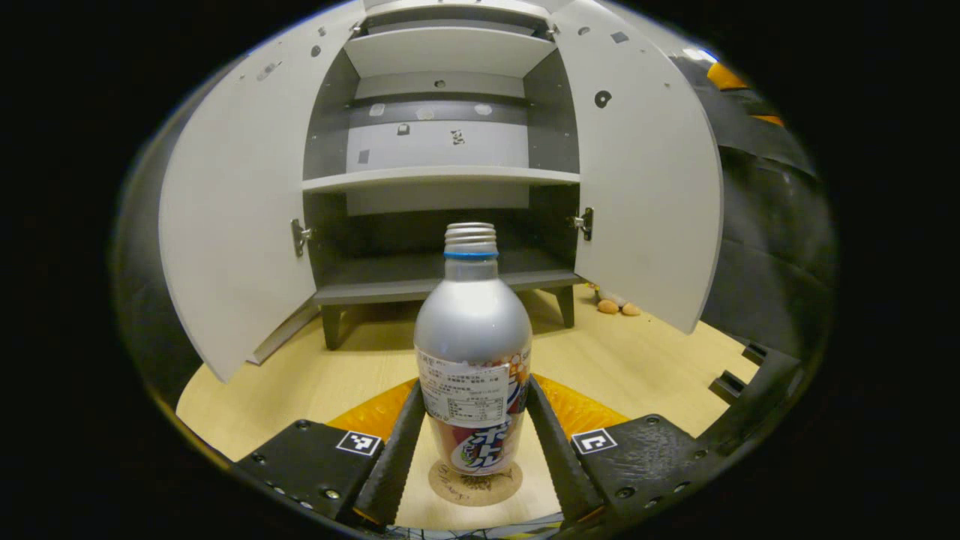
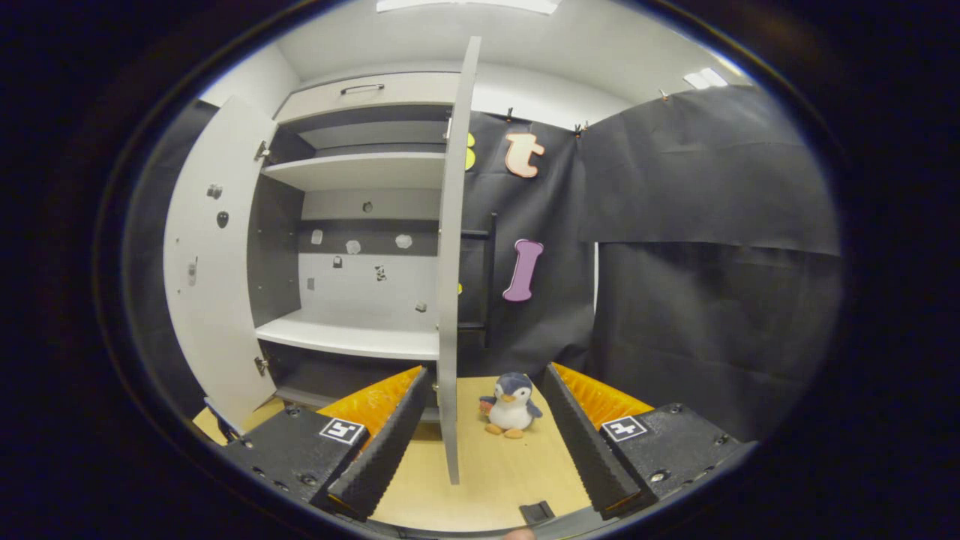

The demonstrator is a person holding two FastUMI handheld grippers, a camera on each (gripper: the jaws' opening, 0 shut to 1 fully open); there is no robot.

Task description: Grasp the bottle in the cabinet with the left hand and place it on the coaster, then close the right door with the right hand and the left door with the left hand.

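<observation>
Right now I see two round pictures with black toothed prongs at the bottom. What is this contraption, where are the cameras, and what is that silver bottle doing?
No robot here: a person holds a two-finger gripper in each hand, and a fisheye camera rides on each.

The left gripper view looks along the left gripper. Its fingers flank a silver metal bottle standing on a round brown coaster on the pale wooden tabletop. I cannot tell whether the fingers press on it. Behind stands the grey cabinet, both doors open.

The right gripper view looks along the right gripper, open and holding nothing. The cabinet's right door is edge-on between its fingers, beside a small plush penguin.
</observation>
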